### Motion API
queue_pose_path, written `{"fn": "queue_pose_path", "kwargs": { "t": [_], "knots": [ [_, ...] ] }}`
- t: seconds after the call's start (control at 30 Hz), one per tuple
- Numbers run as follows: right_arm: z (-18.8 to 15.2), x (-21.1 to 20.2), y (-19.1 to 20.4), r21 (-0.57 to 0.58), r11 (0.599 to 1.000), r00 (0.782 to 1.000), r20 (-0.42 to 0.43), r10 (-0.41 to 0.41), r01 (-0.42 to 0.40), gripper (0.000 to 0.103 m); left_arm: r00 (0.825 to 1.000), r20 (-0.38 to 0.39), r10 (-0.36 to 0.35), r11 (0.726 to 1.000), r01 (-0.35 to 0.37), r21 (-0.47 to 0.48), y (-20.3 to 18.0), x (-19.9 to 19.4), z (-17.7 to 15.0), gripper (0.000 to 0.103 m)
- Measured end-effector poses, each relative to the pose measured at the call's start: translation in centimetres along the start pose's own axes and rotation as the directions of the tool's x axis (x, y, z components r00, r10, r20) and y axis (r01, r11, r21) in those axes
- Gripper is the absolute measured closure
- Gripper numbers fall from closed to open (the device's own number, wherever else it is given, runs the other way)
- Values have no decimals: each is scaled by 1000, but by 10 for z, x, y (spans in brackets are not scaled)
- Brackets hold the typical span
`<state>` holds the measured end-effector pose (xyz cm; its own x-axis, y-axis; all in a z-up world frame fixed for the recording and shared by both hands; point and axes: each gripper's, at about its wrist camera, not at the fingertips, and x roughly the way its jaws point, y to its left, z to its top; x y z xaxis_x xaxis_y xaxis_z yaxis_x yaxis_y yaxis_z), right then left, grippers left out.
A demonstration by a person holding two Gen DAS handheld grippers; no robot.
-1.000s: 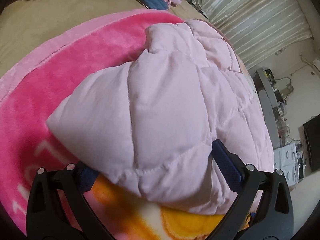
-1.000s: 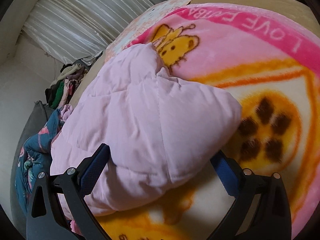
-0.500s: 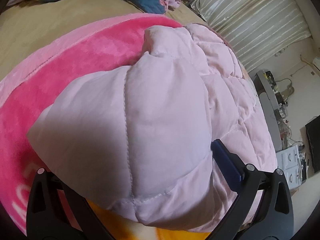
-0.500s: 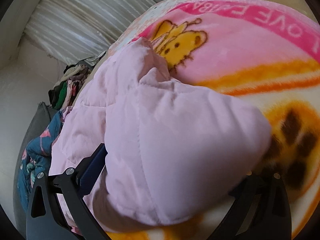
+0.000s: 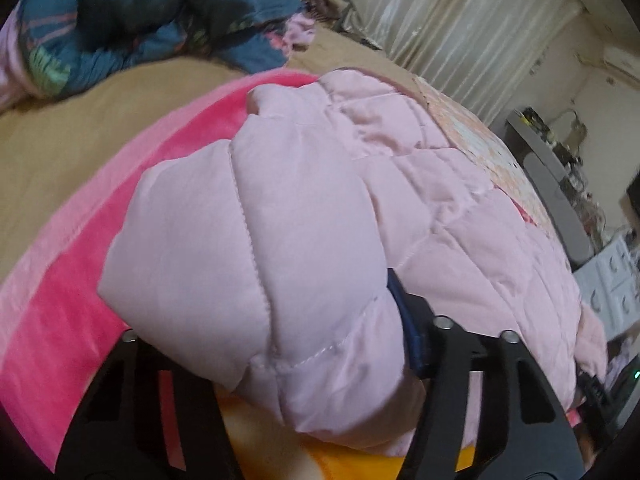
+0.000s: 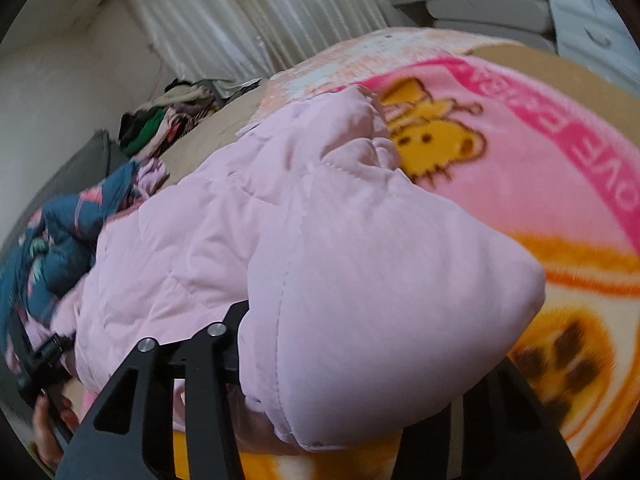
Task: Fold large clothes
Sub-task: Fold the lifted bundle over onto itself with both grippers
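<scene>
A pale pink quilted jacket [image 5: 420,200] lies on a pink cartoon blanket [image 5: 60,300] spread over the bed. My left gripper [image 5: 264,312] has one puffy corner of the jacket between its jaws, which are closing and pressing into the padding; the left finger is hidden under the fabric. In the right wrist view the same jacket [image 6: 240,220] has its other corner bulging out of my right gripper [image 6: 368,340], whose jaws are also closing on it, above the blanket [image 6: 540,180]. Both corners are raised off the blanket.
A dark blue patterned garment [image 5: 140,20] is heaped at the far side of the bed, and more clothes [image 6: 160,128] are piled by the wall. Pale curtains [image 5: 460,20] hang behind. A grey shelf [image 5: 560,184] and white drawers [image 5: 612,280] stand beyond the bed's edge.
Both grippers' jaws have narrowed from wide open onto the jacket's corners. Both corners have been lifted and the views have rolled, with more of the room behind showing.
</scene>
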<state>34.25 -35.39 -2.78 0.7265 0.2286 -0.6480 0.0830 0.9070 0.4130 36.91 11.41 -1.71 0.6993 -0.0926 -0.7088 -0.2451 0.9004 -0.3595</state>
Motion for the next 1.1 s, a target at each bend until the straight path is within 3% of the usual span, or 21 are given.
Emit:
{"fn": "queue_pose_path", "kwargs": {
  "t": [0.3,0.47,0.63,0.8,1.1],
  "knots": [
    [9,-22,35,-199,980,999,46,-17,26,72,998,55,-9,995,3,103,-18,-23,13,73],
    [13,-40,57,-301,953,997,78,-15,38,75,997,78,-27,990,15,142,-26,-41,15,77],
    [12,-77,78,-396,918,989,141,39,20,76,993,93,-77,982,59,178,-33,-73,11,77],
    [-8,-121,83,-456,890,984,164,74,10,76,986,108,-124,971,98,220,-33,-114,-7,77],
    [-61,-178,73,-474,880,984,165,61,25,76,989,80,-122,954,95,284,-22,-153,-53,77]
  ]
}}
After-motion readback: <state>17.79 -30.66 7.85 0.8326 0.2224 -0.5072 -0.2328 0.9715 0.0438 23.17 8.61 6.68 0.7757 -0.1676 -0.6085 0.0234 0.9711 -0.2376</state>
